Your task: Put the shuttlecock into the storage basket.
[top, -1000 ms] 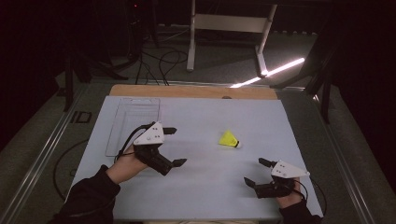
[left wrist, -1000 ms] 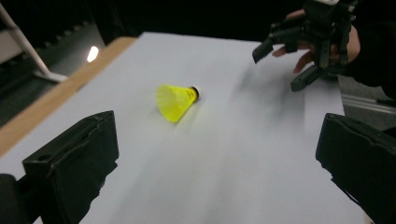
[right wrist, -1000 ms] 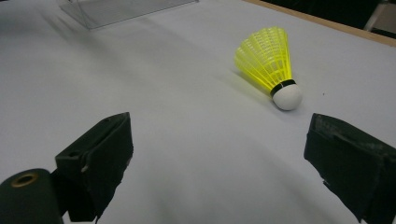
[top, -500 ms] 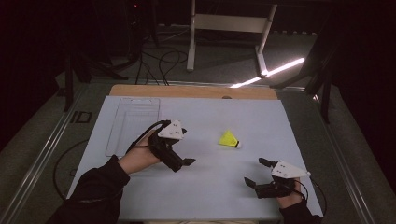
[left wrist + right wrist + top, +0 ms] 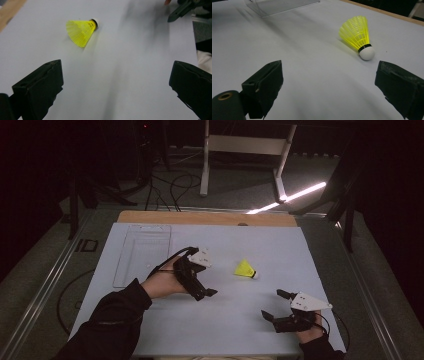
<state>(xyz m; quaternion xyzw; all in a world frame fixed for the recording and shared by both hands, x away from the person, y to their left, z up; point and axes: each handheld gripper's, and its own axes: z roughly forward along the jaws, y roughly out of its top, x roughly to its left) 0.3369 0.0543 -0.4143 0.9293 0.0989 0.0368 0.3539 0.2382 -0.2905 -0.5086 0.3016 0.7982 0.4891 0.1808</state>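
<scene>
Object: a yellow shuttlecock [image 5: 246,269] is lying on its side on the desk [image 5: 230,320], its mesh skirt and white cork tip both resting on the surface.
Landmark: all places below are being given relative to the shuttlecock.
Left gripper: the left gripper [image 5: 206,294] is being held near the shuttlecock, on its skirt side and slightly toward the person; its jaws are standing wide apart and nothing is being held.
Right gripper: the right gripper [image 5: 272,306] is being rested on the desk nearer the person than the shuttlecock, on its cork side and somewhat farther off; its jaws are likewise spread, with nothing between them.
Tray: a clear tray [image 5: 142,251] is lying well apart from the shuttlecock, beyond the left gripper.
Weight: the shuttlecock is being judged very light and likely to roll or skid when nudged.
Stiffness: the skirt [image 5: 79,31] is being judged thin, springy and easily deformed; the cork [image 5: 367,53] is being judged firm and rounded, hence slippery.
Grasp point: the narrow end by the black band [image 5: 364,46], where skirt meets cork, is being recommended, with light closing force.
Risk: crushing of the skirt is being expected if the wide rim is pinched hard.
</scene>
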